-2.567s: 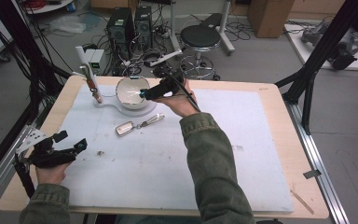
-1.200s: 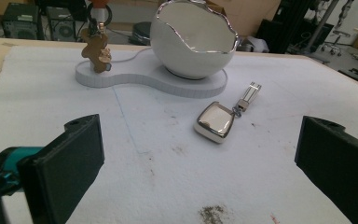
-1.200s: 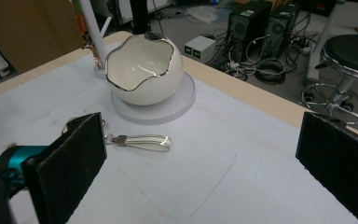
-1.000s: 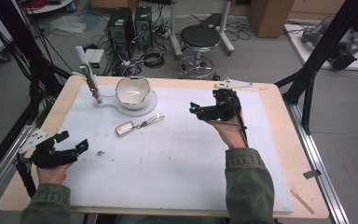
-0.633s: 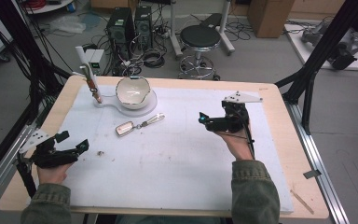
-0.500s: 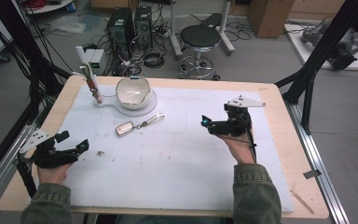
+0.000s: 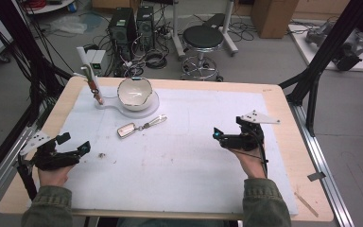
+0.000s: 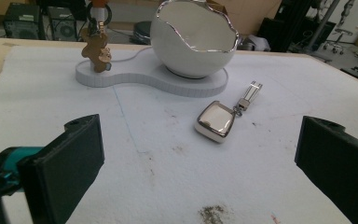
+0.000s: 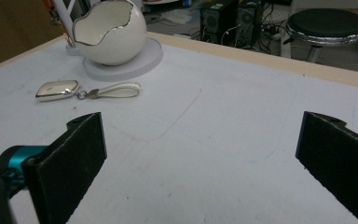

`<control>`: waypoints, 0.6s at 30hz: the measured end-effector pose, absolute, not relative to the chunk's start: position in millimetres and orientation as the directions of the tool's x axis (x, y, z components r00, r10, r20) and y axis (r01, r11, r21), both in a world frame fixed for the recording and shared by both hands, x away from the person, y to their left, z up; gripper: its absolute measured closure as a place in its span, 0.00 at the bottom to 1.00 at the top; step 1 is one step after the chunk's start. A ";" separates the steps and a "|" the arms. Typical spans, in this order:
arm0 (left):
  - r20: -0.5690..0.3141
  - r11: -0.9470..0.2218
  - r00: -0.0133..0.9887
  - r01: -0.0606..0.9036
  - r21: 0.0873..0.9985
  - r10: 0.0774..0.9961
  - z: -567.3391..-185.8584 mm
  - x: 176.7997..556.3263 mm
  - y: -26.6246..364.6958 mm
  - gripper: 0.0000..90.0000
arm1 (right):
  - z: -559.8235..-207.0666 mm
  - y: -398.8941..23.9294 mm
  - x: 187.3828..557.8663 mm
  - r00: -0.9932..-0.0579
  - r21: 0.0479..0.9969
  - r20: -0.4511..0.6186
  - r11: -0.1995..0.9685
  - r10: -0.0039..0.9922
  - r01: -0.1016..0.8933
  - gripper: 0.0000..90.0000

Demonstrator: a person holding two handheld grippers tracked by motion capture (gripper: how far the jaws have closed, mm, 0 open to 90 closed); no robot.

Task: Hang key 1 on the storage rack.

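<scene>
Looking from my side of the table, I see the left gripper (image 7: 73, 153) near the left edge of the white mat (image 7: 189, 161), held low by the left hand (image 7: 52, 172). Its jaws stand wide apart in the left gripper view, and nothing is between them. The right gripper (image 7: 220, 137) is on the right half of the mat, well apart from the left one, and the right hand (image 7: 251, 161) holds it from behind. Its jaws are also wide apart and hold nothing.

A little in front of the left gripper there is a small dark stain (image 8: 213, 212) on the mat. Farther on lies the key fob (image 8: 215, 120), flat on the mat, with its strap (image 8: 249, 94) pointing away toward the bowl. It lies between the two grippers but nearer to the left one, and no jaw touches it.

Behind the fob stands the white bowl (image 8: 193, 39) with a wavy silver rim, on a flat white base (image 8: 144, 77). On the narrow end of the same base stands a thin post, and a small brown figure (image 8: 97, 50) hangs on it.

Beyond the table I see a black stool (image 7: 203, 38) and computer cases (image 7: 132, 23) on the floor.
</scene>
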State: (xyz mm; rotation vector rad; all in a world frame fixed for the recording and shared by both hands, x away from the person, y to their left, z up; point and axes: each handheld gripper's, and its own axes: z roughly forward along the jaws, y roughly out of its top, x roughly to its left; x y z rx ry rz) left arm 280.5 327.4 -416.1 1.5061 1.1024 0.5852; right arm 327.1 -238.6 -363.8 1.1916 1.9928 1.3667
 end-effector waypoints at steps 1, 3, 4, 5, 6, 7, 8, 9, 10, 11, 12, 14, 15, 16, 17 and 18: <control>-0.205 0.060 0.440 0.321 0.945 0.874 -416.2 280.7 327.5 0.02 | -366.1 -240.2 325.5 -0.526 0.905 0.111 0.133 0.843 0.404 0.01; -0.205 0.061 0.439 0.320 0.945 0.875 -416.3 280.8 327.3 0.02 | -371.1 -243.7 321.5 -0.520 0.905 0.114 0.127 0.847 0.406 0.01; -0.205 0.061 0.439 0.320 0.945 0.875 -416.2 280.8 327.4 0.02 | -372.7 -244.9 320.0 -0.518 0.904 0.118 0.124 0.847 0.409 0.01; -0.206 0.061 0.439 0.322 0.945 0.874 -416.2 280.8 327.5 0.02 | -374.9 -246.2 318.3 -0.515 0.901 0.125 0.120 0.848 0.416 0.01; -0.206 0.062 0.438 0.321 0.945 0.875 -416.2 280.8 327.5 0.02 | -377.2 -247.3 316.7 -0.512 0.900 0.126 0.119 0.849 0.419 0.01; -0.205 0.061 0.439 0.320 0.945 0.874 -416.1 280.8 327.5 0.02 | -379.5 -248.7 315.0 -0.511 0.899 0.127 0.119 0.850 0.421 0.01; -0.205 0.061 0.439 0.320 0.946 0.875 -416.1 280.9 327.5 0.02 | -381.9 -250.2 313.7 -0.510 0.899 0.131 0.114 0.850 0.422 0.01; -0.205 0.061 0.439 0.319 0.946 0.875 -416.1 280.9 327.4 0.02 | -384.3 -251.5 312.1 -0.509 0.897 0.139 0.109 0.849 0.428 0.01; -0.204 0.061 0.439 0.319 0.946 0.875 -416.0 280.9 327.1 0.02 | -386.7 -252.8 310.7 -0.507 0.896 0.139 0.110 0.851 0.430 0.01; -0.203 0.060 0.440 0.318 0.946 0.875 -415.9 280.8 326.9 0.02 | -389.0 -254.1 309.3 -0.503 0.896 0.140 0.107 0.853 0.430 0.01; -0.202 0.059 0.440 0.317 0.946 0.875 -415.9 281.0 326.7 0.02 | -391.1 -255.3 307.5 -0.501 0.895 0.145 0.103 0.853 0.434 0.01; -0.203 0.060 0.440 0.319 0.946 0.875 -416.0 281.2 326.5 0.02 | -395.4 -258.5 305.0 -0.494 0.897 0.141 0.101 0.858 0.430 0.01; -0.203 0.060 0.440 0.318 0.946 0.875 -416.0 281.2 326.4 0.02 | -397.4 -260.5 303.8 -0.487 0.896 0.140 0.099 0.862 0.432 0.01; -0.203 0.060 0.440 0.318 0.946 0.875 -416.0 281.2 326.4 0.02 | -399.4 -262.6 302.4 -0.480 0.895 0.144 0.093 0.865 0.436 0.01; -0.203 0.060 0.440 0.318 0.946 0.875 -416.0 281.2 326.4 0.02 | -401.2 -264.9 301.3 -0.473 0.895 0.145 0.089 0.869 0.437 0.01; -0.202 0.059 0.440 0.319 0.946 0.875 -416.0 281.3 326.4 0.02 | -402.8 -267.1 299.8 -0.468 0.896 0.147 0.083 0.871 0.437 0.01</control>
